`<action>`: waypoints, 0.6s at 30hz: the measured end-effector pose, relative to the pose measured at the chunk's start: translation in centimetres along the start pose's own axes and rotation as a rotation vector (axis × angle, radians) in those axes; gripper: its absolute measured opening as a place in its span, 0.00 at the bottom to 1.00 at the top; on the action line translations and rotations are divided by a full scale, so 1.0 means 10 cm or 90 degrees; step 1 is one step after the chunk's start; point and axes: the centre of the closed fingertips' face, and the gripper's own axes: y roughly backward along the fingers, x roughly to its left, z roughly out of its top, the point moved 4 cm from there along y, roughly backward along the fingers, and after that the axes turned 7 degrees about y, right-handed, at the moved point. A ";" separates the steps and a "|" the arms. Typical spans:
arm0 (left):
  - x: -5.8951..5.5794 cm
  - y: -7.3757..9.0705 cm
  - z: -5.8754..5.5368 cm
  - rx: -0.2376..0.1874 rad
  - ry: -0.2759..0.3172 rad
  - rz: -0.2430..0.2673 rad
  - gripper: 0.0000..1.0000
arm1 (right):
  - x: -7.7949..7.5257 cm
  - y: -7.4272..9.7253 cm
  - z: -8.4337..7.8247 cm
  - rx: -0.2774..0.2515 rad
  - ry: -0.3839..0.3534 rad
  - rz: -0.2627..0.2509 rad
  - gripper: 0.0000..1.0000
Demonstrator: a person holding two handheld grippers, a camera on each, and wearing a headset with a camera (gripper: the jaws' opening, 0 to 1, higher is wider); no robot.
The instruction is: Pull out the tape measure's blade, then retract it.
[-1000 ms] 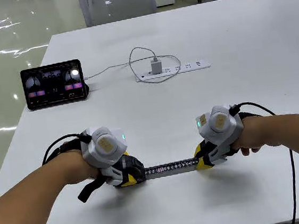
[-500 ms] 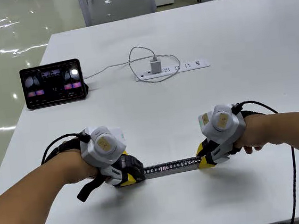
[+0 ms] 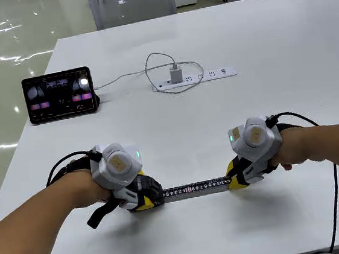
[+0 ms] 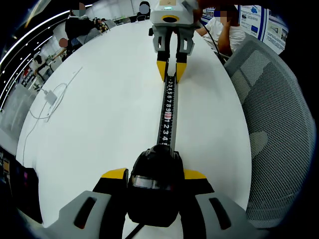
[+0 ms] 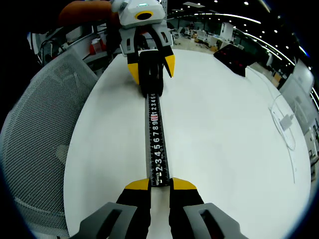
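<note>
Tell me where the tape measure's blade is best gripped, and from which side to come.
Grip the blade at its free tip, coming end-on from the side opposite the case. It lies straight and flat over the table, so a claw in line with it probably pulls without bending it; the right claw is shut there.

Surface [image 3: 258,45]: one, white. Tools: two, the left tool [image 3: 145,193] and the right tool [image 3: 233,180]. Tape measure [image 4: 153,189]: one, black case, with one blade [image 3: 194,189] drawn out. Black cables: two, one black cable [image 3: 61,163] off the left tool and a second black cable [image 3: 335,194] off the right tool. Tablet [image 3: 60,94]: one, screen lit. Power strip [image 3: 204,77]: one, carrying one white charger [image 3: 177,76]. White cord [image 3: 151,65]: one, looped. Mesh chair [image 4: 279,99]: one, beside the surface in the left gripper view.
</note>
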 end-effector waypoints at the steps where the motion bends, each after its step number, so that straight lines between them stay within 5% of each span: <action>1: 0.00 0.00 0.00 0.000 0.000 0.000 0.35 | 0.00 0.00 -0.01 0.001 0.000 0.000 0.09; 18: 0.00 0.00 0.00 0.000 0.001 0.001 0.35 | 0.01 0.09 -0.13 0.009 -0.009 0.000 0.09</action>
